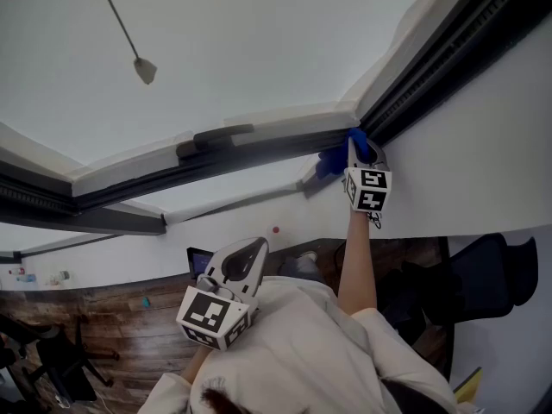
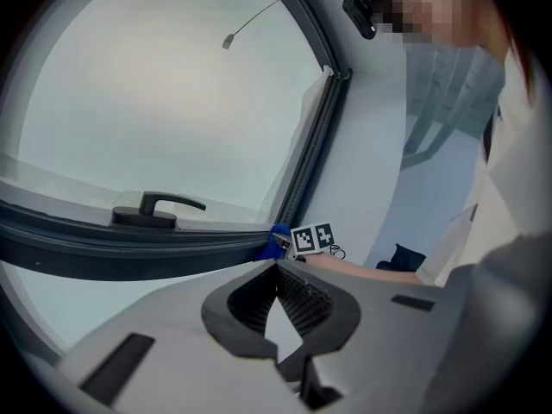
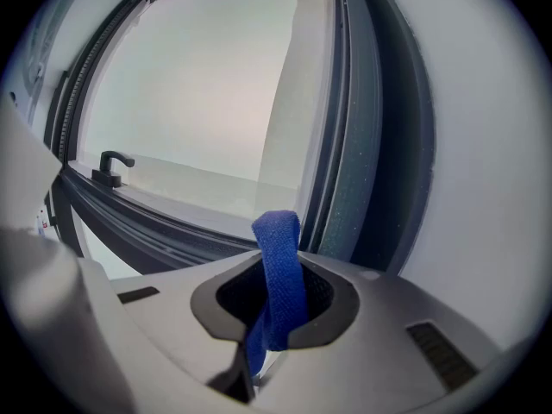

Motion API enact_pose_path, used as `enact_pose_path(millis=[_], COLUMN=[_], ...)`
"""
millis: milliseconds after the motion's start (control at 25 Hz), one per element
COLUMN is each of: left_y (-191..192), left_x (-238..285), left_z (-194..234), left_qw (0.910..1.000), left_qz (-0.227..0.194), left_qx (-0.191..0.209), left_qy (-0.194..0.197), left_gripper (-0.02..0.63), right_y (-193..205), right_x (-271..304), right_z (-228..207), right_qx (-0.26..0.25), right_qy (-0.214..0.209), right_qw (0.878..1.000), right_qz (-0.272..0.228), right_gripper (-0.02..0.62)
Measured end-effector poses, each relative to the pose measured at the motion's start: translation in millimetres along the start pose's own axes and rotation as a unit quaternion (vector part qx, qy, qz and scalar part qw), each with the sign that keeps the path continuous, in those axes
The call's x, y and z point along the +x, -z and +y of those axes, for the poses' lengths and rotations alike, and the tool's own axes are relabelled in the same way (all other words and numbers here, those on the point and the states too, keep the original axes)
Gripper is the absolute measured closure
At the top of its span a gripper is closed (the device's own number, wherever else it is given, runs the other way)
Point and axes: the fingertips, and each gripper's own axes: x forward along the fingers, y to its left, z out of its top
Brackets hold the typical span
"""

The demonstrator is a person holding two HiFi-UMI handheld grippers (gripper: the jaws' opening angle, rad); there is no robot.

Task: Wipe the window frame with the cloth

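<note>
The right gripper (image 3: 274, 322) is clenched on a folded blue woven cloth (image 3: 278, 261), which stands up out of its jaws toward the dark grey window frame (image 1: 259, 151). The head view places the cloth at the frame's corner. One rail runs away leftward past a black lever handle (image 1: 216, 135), and the other climbs up and to the right. Only the right gripper view shows the grip itself. The left gripper (image 2: 278, 270), jaws together on nothing, hangs well apart, low by the chest.
</note>
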Motion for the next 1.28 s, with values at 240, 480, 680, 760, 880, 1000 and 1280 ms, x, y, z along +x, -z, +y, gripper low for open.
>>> enact_pose_path(millis=[240, 480, 680, 760, 880, 1000, 1280], left_y=[2, 5, 9, 10, 13, 15, 16], left_x=[-19, -51, -84, -96, -112, -123, -137], left_z=[3, 15, 30, 37, 45, 53, 60], left_qw=[1.0, 0.9998, 0.9991, 0.9984, 0.9972, 0.9957, 0.9943], left_qz=[0.0, -0.004, -0.018, -0.025, -0.033, -0.04, -0.046], left_qx=[0.006, 0.011, 0.004, -0.002, -0.012, -0.021, -0.028], left_qy=[-0.001, -0.015, -0.039, -0.051, -0.066, -0.081, -0.093], left_gripper=[0.601, 0.601, 0.601, 0.601, 0.601, 0.601, 0.601], right_y=[-12, -26, -58, -69, -73, -65, -59], right_x=[-21, -37, -49, -54, -56, -53, -49], right_z=[25, 141, 265, 303, 336, 353, 359], right_qx=[0.045, 0.04, -0.017, -0.035, -0.055, -0.052, -0.054], right_qy=[-0.017, -0.117, -0.217, -0.252, -0.28, -0.292, -0.282], right_qw=[0.999, 0.99, 0.971, 0.961, 0.952, 0.949, 0.951], right_qz=[-0.019, -0.062, -0.099, -0.109, -0.11, -0.102, -0.111], right_gripper=[0.543, 0.543, 0.543, 0.543, 0.542, 0.543, 0.543])
